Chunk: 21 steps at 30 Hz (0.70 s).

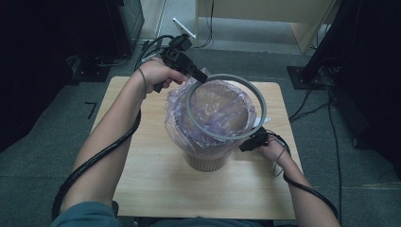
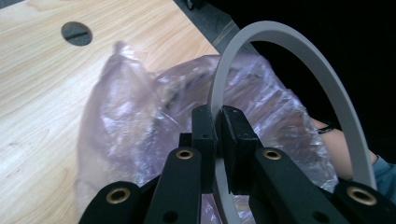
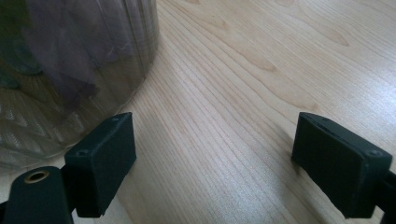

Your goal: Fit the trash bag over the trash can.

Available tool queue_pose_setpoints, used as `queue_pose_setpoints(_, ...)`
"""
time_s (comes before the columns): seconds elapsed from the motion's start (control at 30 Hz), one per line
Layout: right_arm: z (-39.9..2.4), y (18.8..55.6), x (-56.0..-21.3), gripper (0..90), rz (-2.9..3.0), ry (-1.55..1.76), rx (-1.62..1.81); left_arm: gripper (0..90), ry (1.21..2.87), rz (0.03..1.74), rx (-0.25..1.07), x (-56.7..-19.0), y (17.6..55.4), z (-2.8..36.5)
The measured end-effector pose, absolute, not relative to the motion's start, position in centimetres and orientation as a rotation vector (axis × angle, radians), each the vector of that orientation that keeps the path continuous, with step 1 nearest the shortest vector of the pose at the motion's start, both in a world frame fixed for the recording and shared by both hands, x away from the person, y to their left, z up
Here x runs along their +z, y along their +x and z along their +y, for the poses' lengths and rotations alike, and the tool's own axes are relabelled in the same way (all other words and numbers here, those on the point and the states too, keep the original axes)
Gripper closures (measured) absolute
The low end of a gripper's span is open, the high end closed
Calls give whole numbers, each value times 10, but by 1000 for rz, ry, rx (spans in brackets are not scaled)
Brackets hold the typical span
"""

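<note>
A tan ribbed bin point(image 1: 206, 161) stands mid-table, lined with a clear purple-tinted plastic bag point(image 1: 178, 118) that drapes over its rim. A grey ring point(image 1: 261, 101) hovers tilted above the bin's mouth. My left gripper point(image 1: 202, 77) is shut on the ring's far-left edge; in the left gripper view the grey ring point(image 2: 280, 32) arcs up from between the shut jaws, over the bag point(image 2: 126, 121). My right gripper point(image 1: 253, 142) sits low at the bin's right side, open, with nothing between its jaws. The right gripper view shows its open gripper point(image 3: 233, 163) over bare wood, beside the bin's wall point(image 3: 70, 70).
The wooden table point(image 1: 156, 184) has bare surface in front of and left of the bin. A round cable hole point(image 2: 76, 33) shows in the tabletop. Black equipment and cables point(image 1: 307, 104) lie on the grey floor around the table.
</note>
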State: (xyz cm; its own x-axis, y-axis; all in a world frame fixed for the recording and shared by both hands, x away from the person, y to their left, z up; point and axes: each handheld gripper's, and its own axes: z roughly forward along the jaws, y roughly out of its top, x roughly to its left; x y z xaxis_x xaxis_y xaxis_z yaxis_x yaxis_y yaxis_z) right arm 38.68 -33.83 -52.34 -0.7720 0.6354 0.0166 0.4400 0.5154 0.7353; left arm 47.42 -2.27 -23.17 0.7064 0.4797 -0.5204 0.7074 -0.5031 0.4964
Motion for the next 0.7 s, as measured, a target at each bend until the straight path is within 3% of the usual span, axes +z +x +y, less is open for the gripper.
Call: queue_pose_setpoints(0.7, -338, 387, -523, 133, 2506, 908, 1107, 845, 2165, 941, -392, -244, 477, 16)
